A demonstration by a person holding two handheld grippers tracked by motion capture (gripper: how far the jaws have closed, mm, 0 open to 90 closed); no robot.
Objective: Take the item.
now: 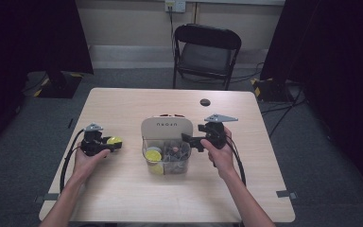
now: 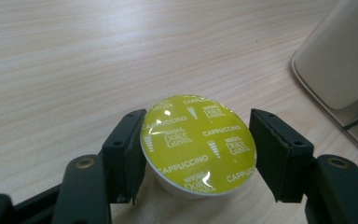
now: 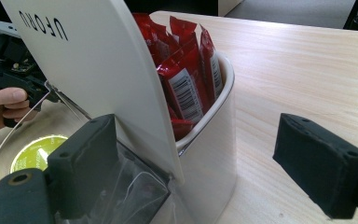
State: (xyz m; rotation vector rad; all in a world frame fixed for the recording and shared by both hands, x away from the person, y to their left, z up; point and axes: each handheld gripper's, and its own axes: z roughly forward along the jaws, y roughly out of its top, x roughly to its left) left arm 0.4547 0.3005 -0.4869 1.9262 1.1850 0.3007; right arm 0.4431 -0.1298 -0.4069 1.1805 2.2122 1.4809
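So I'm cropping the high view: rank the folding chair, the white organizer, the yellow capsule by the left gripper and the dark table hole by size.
1. Folding chair
2. White organizer
3. Yellow capsule and dark table hole: too alike to rank.

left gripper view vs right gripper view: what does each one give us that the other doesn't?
Left gripper view: the yellow-green capsule sits between the left gripper's jaws, its foil lid printed "Cappuccino" and "Dolce Gusto"; whether the pads touch it is unclear. Right gripper view: red sachets stand upright in the white holder's back compartment, behind its "UFORU" panel, with the right gripper open around the holder. Shared: the wooden table and the holder.
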